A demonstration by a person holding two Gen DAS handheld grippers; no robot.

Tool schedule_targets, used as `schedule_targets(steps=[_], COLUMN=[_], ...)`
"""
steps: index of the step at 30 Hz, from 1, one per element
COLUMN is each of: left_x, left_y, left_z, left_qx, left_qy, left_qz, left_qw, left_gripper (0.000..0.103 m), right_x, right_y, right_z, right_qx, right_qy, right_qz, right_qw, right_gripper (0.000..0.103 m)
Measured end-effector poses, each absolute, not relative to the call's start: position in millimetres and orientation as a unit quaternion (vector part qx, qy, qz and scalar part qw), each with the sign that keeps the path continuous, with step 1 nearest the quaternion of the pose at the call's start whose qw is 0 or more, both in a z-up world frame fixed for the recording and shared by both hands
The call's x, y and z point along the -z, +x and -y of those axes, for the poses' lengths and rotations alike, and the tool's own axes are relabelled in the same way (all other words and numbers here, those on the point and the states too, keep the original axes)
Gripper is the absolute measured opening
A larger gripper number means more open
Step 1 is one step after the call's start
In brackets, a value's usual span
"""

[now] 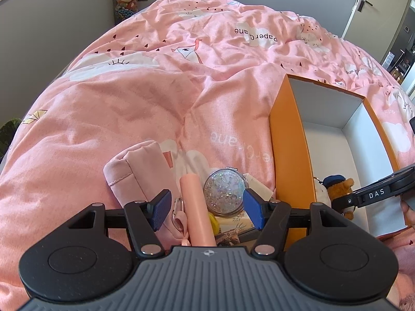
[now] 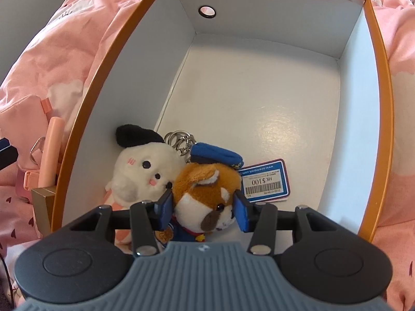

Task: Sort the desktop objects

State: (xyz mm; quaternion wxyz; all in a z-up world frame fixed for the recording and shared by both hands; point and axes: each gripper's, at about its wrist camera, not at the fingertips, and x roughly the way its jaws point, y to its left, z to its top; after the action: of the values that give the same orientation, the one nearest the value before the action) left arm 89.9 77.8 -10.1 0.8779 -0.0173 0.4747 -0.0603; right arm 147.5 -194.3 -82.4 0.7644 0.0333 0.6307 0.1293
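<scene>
An orange box (image 2: 378, 59) with a white inside lies on the pink bedding. In it are a white plush keychain (image 2: 145, 173) and a brown plush with a blue cap (image 2: 207, 194) and a price tag (image 2: 267, 181). My right gripper (image 2: 205, 211) is open, its blue pads either side of the brown plush's head. My left gripper (image 1: 206, 208) is open above a pile left of the box (image 1: 290, 140): a peach tube (image 1: 197, 207), a glitter compact mirror (image 1: 224, 190), a pink pouch (image 1: 140, 171) and a carabiner (image 1: 179, 212).
The pink quilt (image 1: 155, 103) covers the bed all around. A yellow item (image 1: 214, 221) and a printed box (image 1: 233, 226) lie under the pile. The right gripper's arm (image 1: 376, 194) reaches into the box. A door (image 1: 373, 2) stands far right.
</scene>
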Motion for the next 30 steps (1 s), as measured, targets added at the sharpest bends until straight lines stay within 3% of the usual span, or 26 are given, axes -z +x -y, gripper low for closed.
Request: schedule_targets(steps=[8,14,19,24,28,30], left_x=[2,-10,-17,-16,-9,-5], left_y=[83,74,66,64,61,59], left_z=[-84,-99,-113,-128,-135,-137], left_qx=[0.054,0.038,0.02,0.001,0.003,0.009], left_qy=[-0.017,-0.02,-0.028,-0.043,-0.054,-0.057], left_qz=[-0.47,-0.465,-0.46,-0.465,-0.482,-0.493], left_qw=[0.881,0.885,0.887,0.884,0.875,0.868], left_gripper=[0.072,0.072,0.072,0.07,0.063,0.058], right_x=[67,29,2,-2,7,15], right_y=[139,123,117,115,117,119], right_z=[191,184,168,131,93,77], right_qx=[-0.132,-0.161,-0.218,-0.275,-0.304,-0.312], right_qy=[0.014,-0.016,0.021,0.022,0.01,0.011], right_qz=[-0.594,-0.519,-0.45,-0.419,-0.434,-0.455], right_qw=[0.794,0.839,0.866,0.865,0.848,0.834], right_gripper=[0.059,0.066,0.063,0.052,0.049,0.041])
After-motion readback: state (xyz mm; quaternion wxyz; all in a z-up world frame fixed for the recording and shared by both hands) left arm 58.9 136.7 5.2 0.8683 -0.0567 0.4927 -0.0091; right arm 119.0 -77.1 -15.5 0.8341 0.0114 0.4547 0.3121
